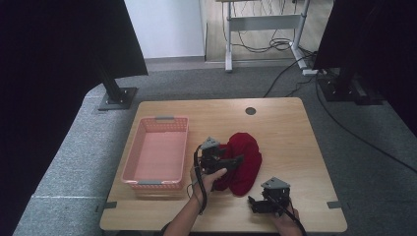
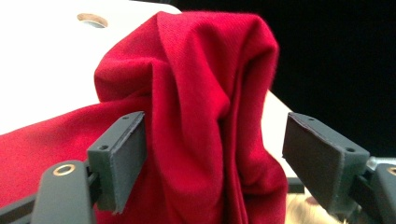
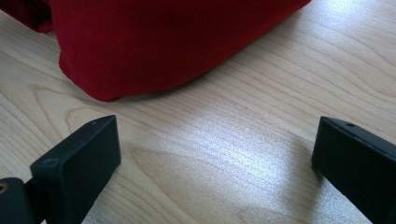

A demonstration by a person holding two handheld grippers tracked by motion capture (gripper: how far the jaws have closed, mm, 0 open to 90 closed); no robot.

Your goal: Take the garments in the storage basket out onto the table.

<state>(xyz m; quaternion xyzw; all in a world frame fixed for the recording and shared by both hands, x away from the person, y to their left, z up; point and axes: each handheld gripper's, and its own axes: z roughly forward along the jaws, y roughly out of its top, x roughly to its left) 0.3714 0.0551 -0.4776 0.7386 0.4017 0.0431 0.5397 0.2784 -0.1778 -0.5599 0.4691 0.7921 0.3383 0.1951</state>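
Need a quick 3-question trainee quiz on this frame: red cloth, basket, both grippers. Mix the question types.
1. True or false: the left gripper has its jaws spread around a raised fold of the red cloth.
2. The pink basket lies on which side of the cloth in the high view? A) left B) right C) behind it
3. What lies between the right gripper jaws?

Key: 1 true. 2 A. 3 only bare wooden table; the cloth edge lies just beyond them.
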